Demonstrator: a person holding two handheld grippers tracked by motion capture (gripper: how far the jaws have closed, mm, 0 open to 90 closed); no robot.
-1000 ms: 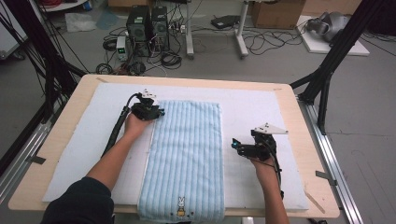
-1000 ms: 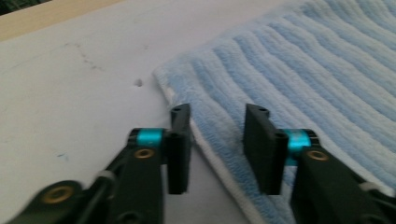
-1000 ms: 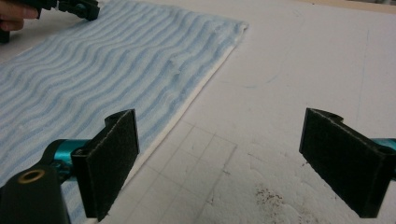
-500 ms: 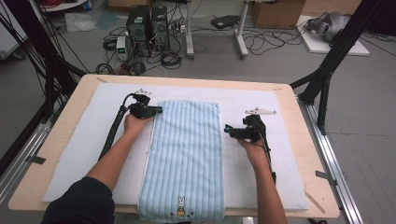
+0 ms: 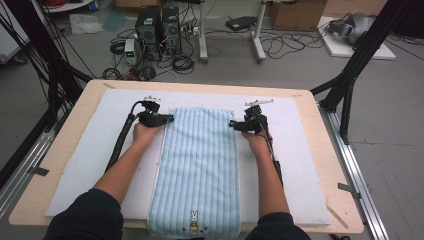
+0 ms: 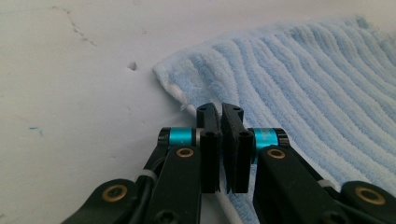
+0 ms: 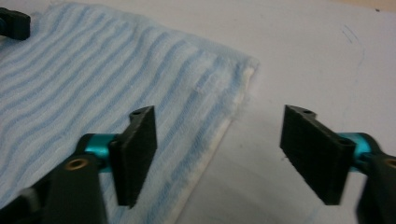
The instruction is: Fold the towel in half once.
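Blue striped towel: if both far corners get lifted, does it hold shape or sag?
The towel will probably sag: it is soft terry lying flat and already drapes over the table's near edge. Likely light for its area, a single thin layer. The looped pile should resist slipping; the left hand-held gripper is shut on its edge, while the right hand-held gripper straddles the other edge, jaws closing.

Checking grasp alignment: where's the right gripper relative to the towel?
High view: right gripper sits at the blue striped towel's far right corner; its own view shows the jaws open, straddling that edge.
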